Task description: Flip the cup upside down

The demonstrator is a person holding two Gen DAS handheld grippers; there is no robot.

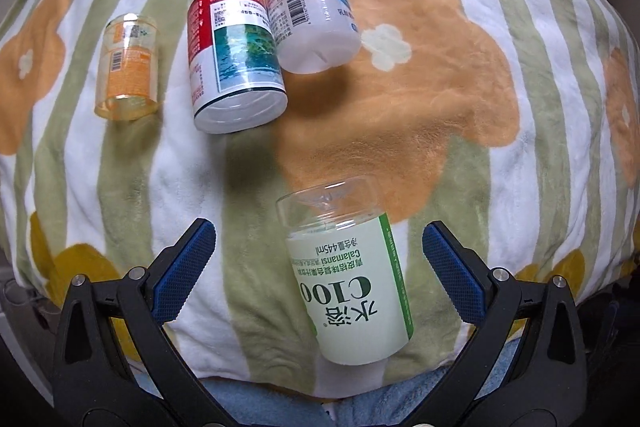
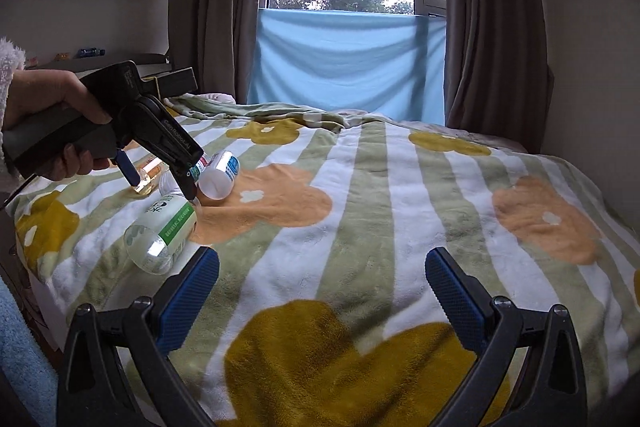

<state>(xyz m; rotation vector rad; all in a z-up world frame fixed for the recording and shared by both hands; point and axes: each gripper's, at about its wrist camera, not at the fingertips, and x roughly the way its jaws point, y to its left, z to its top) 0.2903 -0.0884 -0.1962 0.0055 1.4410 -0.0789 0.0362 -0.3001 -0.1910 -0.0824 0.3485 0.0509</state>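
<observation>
Several cut-bottle cups lie on their sides on a striped flower blanket (image 1: 460, 75). The green-labelled C100 cup (image 1: 348, 275) is nearest, its clear end pointing away from the camera. My left gripper (image 1: 319, 231) is open and straddles that clear end without touching it. From the right wrist view, the left gripper (image 2: 163, 187) hangs just above the green cup (image 2: 168, 227), held by a hand (image 2: 44, 107). My right gripper (image 2: 322, 259) is open over bare blanket, well to the right of the cups, with nothing between its fingers.
Beyond the green cup lie a red-and-white cup (image 1: 236, 55), a white cup (image 1: 312, 15) and a small orange cup (image 1: 126, 67). The bed's near edge runs just under the left gripper. A window with a blue cloth (image 2: 348, 63) and brown curtains stand behind the bed.
</observation>
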